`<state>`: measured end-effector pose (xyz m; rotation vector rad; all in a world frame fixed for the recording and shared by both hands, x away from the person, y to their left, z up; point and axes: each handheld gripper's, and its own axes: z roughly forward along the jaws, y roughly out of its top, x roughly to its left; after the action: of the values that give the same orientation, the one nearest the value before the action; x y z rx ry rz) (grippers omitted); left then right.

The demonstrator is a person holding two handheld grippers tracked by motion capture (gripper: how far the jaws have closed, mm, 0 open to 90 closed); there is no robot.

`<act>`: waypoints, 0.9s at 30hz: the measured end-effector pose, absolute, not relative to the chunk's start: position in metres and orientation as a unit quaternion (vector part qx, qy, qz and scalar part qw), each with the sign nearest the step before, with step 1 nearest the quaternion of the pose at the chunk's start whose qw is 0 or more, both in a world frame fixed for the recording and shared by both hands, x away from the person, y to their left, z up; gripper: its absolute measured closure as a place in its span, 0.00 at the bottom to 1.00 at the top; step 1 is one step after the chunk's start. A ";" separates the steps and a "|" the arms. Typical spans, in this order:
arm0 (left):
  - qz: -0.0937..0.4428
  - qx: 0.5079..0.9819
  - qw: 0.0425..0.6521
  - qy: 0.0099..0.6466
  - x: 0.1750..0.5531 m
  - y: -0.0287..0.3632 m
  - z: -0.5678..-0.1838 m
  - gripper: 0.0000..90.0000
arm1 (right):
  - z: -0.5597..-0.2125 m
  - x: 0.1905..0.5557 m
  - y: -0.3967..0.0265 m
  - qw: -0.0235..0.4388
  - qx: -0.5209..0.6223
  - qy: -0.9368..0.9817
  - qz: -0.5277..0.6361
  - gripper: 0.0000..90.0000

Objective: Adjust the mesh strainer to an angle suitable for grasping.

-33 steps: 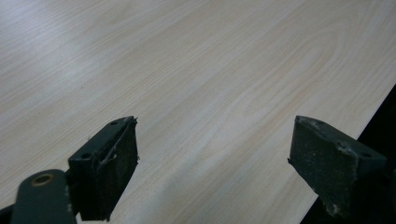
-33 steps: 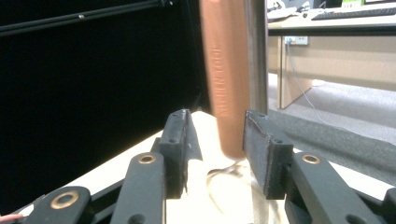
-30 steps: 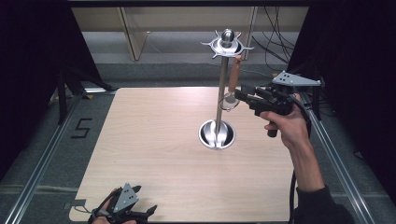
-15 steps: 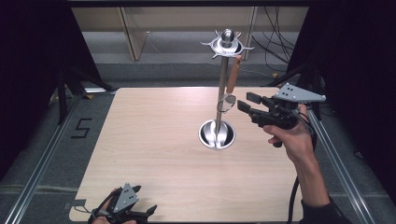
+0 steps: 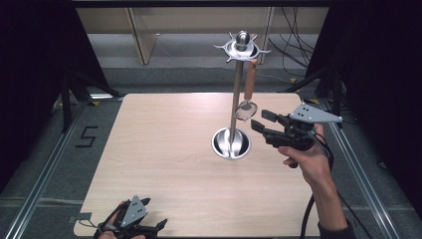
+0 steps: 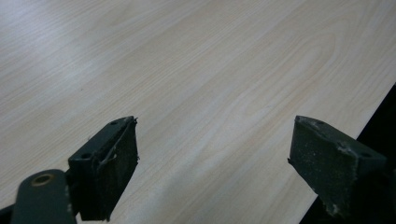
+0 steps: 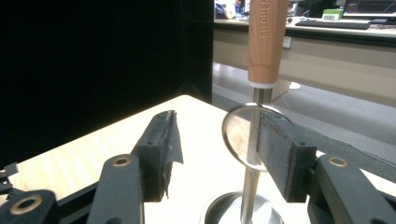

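Right tool (image 5: 263,121) just beside the hanging strainer (image 5: 247,107) on my stand (image 5: 232,142), jaws just been opening, nothing between. Left tool (image 5: 149,230) apart over tabletop (image 5: 164,149).

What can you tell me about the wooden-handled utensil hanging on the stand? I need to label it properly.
The utensil has a light brown wooden handle with stamped lettering, a white collar beneath it, and a thin metal shaft ending in a round shiny head. It hangs straight down, handle uppermost, from a hook of the stand's top ring, beside the pole, its head above the table. The right claw stands open just beside the head, not pressing on it.
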<state>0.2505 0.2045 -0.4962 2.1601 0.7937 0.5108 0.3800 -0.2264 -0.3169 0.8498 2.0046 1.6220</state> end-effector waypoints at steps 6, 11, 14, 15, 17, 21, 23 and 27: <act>0.200 0.846 0.384 0.311 0.251 0.205 -0.496 0.16 | -0.320 0.379 -0.226 0.214 0.307 0.726 0.577 0.51; 0.200 0.848 0.378 0.314 0.250 0.205 -0.495 0.16 | -0.324 0.377 -0.224 0.209 0.306 0.733 0.571 0.49; 0.190 0.844 0.382 0.326 0.249 0.204 -0.496 0.16 | -0.327 0.375 -0.223 0.207 0.311 0.737 0.564 0.47; 0.191 0.845 0.381 0.323 0.249 0.204 -0.496 0.16 | -0.328 0.376 -0.223 0.207 0.305 0.737 0.567 0.47; 0.191 0.844 0.382 0.323 0.249 0.204 -0.496 0.16 | -0.330 0.376 -0.223 0.214 0.297 0.742 0.561 0.46; 0.199 0.846 0.382 0.313 0.251 0.205 -0.495 0.16 | -0.336 0.373 -0.219 0.196 0.312 0.747 0.553 0.45; 0.199 0.845 0.385 0.314 0.251 0.205 -0.495 0.16 | -0.340 0.375 -0.218 0.194 0.306 0.753 0.550 0.44; 0.197 0.844 0.384 0.318 0.251 0.205 -0.495 0.16 | -0.347 0.374 -0.214 0.188 0.307 0.759 0.542 0.44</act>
<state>0.2511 0.2052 -0.4954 2.1518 0.8101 0.5034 0.3743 -0.2144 -0.3468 0.8634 2.1359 1.5261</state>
